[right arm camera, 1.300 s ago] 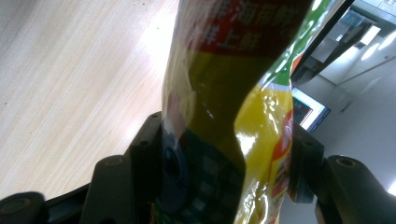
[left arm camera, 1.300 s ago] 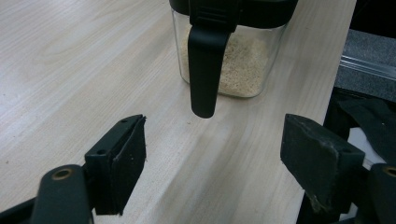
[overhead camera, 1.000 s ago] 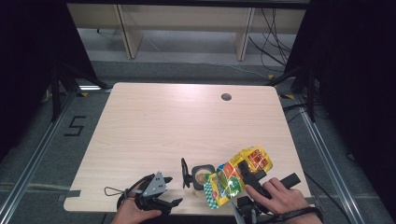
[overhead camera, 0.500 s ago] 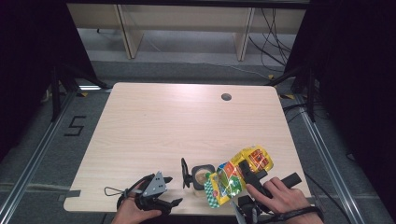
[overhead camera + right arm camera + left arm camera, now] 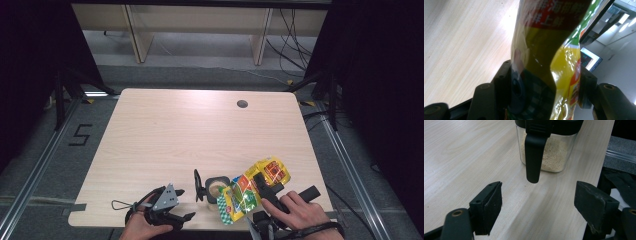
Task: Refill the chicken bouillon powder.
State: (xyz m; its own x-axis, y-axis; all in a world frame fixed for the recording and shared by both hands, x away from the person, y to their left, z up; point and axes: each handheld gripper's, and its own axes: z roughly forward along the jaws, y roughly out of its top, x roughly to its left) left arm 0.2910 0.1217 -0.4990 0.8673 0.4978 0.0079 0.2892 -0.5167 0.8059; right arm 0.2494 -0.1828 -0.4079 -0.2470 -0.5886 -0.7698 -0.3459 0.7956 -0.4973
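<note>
Right gripper (image 5: 265, 187) clamped on yellow-green snack bag (image 5: 250, 192), lower right of high view; bag squeezed between both jaws, bent above them. Left gripper (image 5: 172, 207) at lower left, resting on table (image 5: 175, 130), jaws spread wide, gripping nothing. Clear container (image 5: 547, 147) of pale grains, black lid flipped up, just left of bag, ahead of left jaws.
</note>
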